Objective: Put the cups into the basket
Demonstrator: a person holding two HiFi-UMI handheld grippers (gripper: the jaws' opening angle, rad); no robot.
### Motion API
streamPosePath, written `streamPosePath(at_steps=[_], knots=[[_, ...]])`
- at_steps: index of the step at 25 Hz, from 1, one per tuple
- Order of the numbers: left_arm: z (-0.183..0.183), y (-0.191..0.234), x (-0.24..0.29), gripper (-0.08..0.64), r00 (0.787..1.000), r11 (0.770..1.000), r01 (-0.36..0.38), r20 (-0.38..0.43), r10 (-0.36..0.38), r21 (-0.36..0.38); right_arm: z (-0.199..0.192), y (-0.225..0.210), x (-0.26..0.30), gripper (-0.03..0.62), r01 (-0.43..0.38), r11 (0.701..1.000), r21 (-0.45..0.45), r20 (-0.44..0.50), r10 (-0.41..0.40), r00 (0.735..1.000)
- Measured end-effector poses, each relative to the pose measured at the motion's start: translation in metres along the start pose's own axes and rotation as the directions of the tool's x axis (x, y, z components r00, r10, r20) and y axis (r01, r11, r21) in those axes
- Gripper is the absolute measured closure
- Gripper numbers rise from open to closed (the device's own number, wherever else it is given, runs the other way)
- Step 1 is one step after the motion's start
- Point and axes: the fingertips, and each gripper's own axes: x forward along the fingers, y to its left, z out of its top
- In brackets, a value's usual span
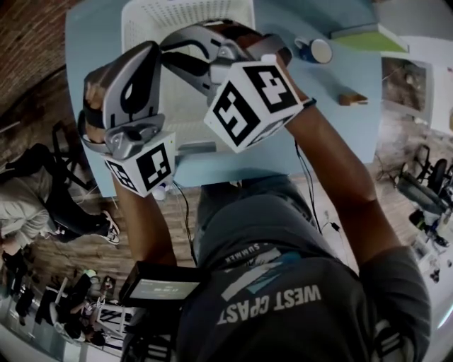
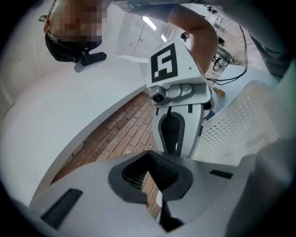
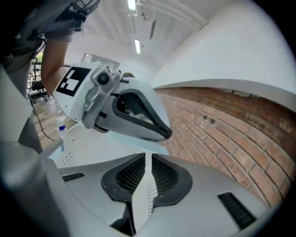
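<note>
The blue cup (image 1: pixel 315 50) sits on the table (image 1: pixel 340 134), near the right side of the white basket (image 1: pixel 141 21) and outside it. The left gripper (image 2: pixel 150 185) and the right gripper (image 3: pixel 147 183) are both held high over the table, each with a narrow gap between its jaws and nothing in it. Widen the right jaws before descending, grip the cup wall squarely, and lift clear of the basket rim before release.

Brick wall (image 1: pixel 32 42) upper left. Wood plank floor (image 1: pixel 64 251) lower left. Light blue table (image 1: pixel 347 127) top centre. Ceiling strip lights (image 3: pixel 137 45) on.
</note>
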Motion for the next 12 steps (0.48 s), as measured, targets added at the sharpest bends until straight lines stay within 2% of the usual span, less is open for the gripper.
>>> streamPosePath(at_steps=[3, 5, 7, 12], knots=[[0.006, 0.004, -0.004, 0.56, 1.0, 1.0, -0.012, 0.015, 0.012, 0.0, 0.005, -0.002, -0.025, 0.55, 0.089, 0.996, 0.029, 0.035, -0.09, 0.995], [0.013, 0.007, -0.007, 0.56, 0.999, 1.0, -0.018, 0.029, 0.018, 0.004, 0.006, -0.004, -0.04, 0.578, 0.15, 0.988, 0.043, 0.036, -0.151, 0.988], [0.021, 0.011, -0.009, 0.56, 0.999, 1.0, -0.021, 0.034, 0.02, 0.015, 0.009, -0.007, -0.054, 0.578, 0.201, 0.978, 0.052, 0.032, -0.203, 0.979], [0.035, 0.018, -0.02, 0.56, 0.999, 0.999, -0.021, 0.046, 0.02, 0.039, 0.016, -0.006, -0.081, 0.58, 0.277, 0.959, 0.063, 0.019, -0.279, 0.96]])
